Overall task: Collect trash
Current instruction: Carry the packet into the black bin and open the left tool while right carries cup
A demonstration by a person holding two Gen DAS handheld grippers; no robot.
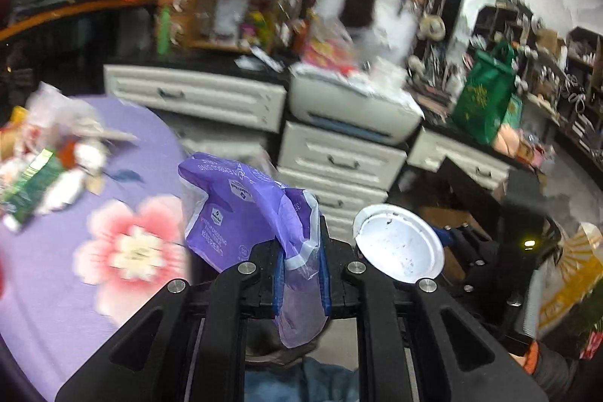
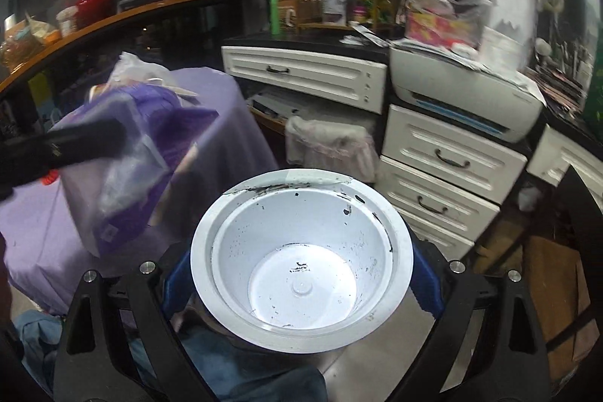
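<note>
Trash in both tongs, lined bin ahead.
Left tongs point(image 1: 301, 274) clench purple plastic wrapper point(image 1: 241, 210); right tongs point(image 2: 301, 285) grasp white plastic bowl point(image 2: 301, 259); pink-lined bin point(image 2: 331, 145) ahead, nearer right.

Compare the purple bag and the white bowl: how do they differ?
The bag is soft, crumpled, purple film with white print; the bowl is stiff, round and white with dark specks. The bag hangs pinched in the left gripper; the bowl sits between the right gripper's jaws, its open side facing the camera. Both are held off the table.
</note>
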